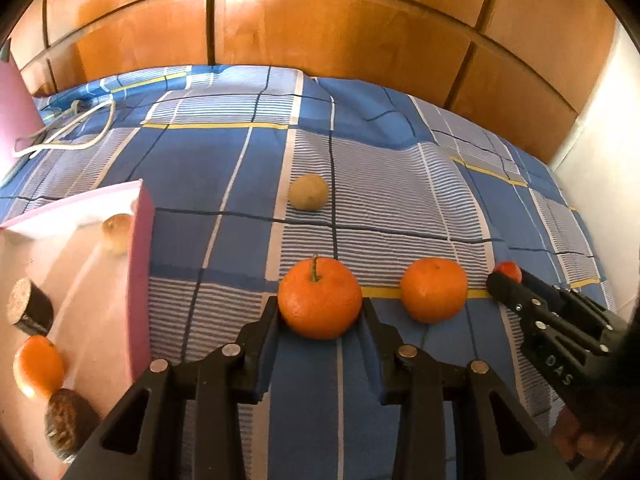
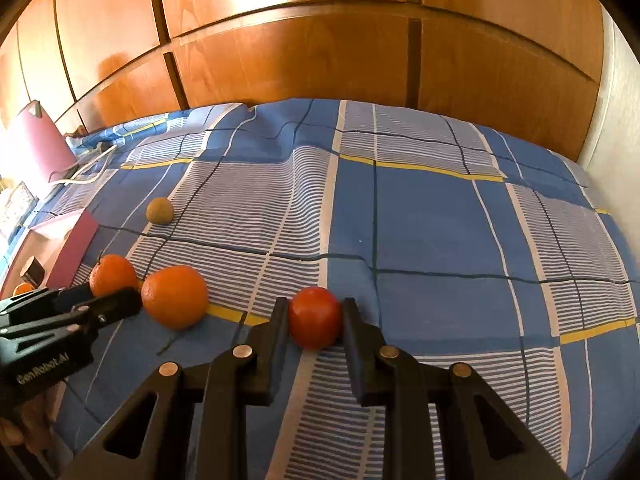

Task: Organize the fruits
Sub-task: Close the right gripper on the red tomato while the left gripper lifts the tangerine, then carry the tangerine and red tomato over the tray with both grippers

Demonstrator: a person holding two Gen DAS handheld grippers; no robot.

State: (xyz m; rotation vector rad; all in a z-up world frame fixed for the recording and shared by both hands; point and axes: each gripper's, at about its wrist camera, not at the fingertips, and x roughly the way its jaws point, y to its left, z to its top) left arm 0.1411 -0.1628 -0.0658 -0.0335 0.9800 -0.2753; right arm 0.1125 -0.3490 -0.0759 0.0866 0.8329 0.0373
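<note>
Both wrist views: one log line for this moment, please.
left gripper: shut on stemmed orange mandarin | right gripper: shut on red tomato | pink box: partly filled

Your workspace is a bed against a wooden wardrobe.

Under and ahead of your jaws lies a bedsheet point(image 2: 420, 220) in blue checks with white-striped panels, dark lines and thin yellow bands, rumpled into soft folds further out. Beyond it, straight ahead of both jaws, stands a wardrobe point(image 2: 304, 52) of glossy orange-brown wood panels split by dark seams, with bright light glaring off its upper panels. To the far right of your jaws a pale wall point(image 1: 600, 132) meets the wood. Far ahead to the left, a white cord point(image 1: 68, 132) lies looped on the sheet.
</note>
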